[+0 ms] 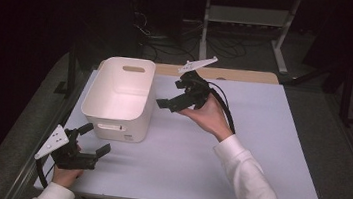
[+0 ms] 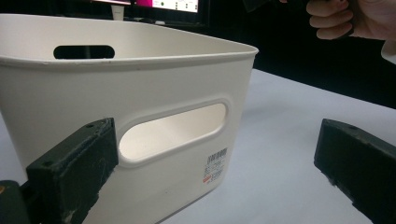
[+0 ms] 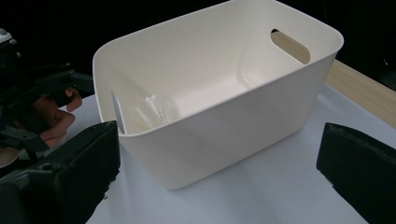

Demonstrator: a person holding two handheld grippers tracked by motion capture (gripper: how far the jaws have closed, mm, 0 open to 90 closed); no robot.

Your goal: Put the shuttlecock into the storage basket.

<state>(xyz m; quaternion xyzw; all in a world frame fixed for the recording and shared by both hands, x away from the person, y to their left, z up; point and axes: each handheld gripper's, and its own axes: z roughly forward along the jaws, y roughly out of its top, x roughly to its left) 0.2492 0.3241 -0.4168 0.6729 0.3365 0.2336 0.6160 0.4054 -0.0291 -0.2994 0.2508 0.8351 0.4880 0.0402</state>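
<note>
Both grippers gape empty beside the white bin: right gripper nearer, just off its right wall, left gripper facing its near handle wall.

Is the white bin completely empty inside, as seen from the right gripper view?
No, a clear plastic item lies on the bottom of the white bin, against its near-left inside corner.

The high view looks forward and down over the table. Each gripper view sits low and close; all three share the white bin.
</note>
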